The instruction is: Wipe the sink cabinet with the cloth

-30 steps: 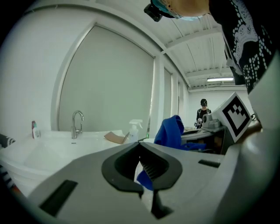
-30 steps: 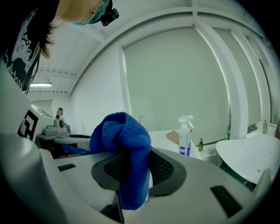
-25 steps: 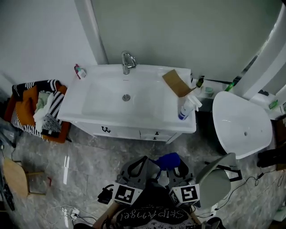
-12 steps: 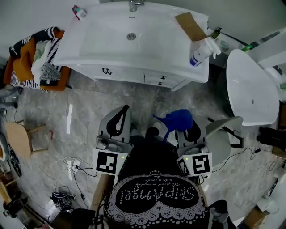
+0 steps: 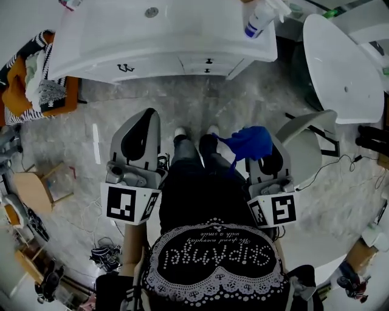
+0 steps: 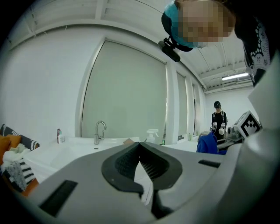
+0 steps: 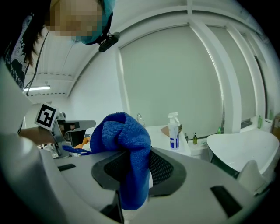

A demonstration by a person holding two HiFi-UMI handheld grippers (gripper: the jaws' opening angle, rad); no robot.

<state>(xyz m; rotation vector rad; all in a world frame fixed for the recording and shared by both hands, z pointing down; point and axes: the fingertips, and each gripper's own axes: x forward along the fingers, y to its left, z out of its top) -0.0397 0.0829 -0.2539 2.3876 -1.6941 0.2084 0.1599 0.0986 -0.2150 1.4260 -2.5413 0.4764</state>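
The white sink cabinet (image 5: 182,61) runs along the top of the head view, its drawer fronts facing me. It stands well ahead of both grippers, with a stretch of floor between. My right gripper (image 5: 260,147) is shut on a bunched blue cloth (image 5: 249,143). In the right gripper view the cloth (image 7: 124,140) bulges above the jaws and hangs down between them. My left gripper (image 5: 146,118) is shut with nothing in it, and its pads meet at the tip (image 6: 140,145). The faucet (image 6: 99,131) and sink top (image 6: 65,151) lie beyond it.
A spray bottle (image 5: 258,18) stands on the cabinet's right end. To the cabinet's left is a basket of clothes (image 5: 30,79), and to its right a white oval basin (image 5: 343,61). A grey seat (image 5: 304,149) sits beside my right gripper. Cables (image 5: 103,255) lie on the marble floor.
The cabinet has slid toward the top of the head view as the camera tilted down. Both grippers now show larger and farther apart. The blue cloth stays in the right gripper.
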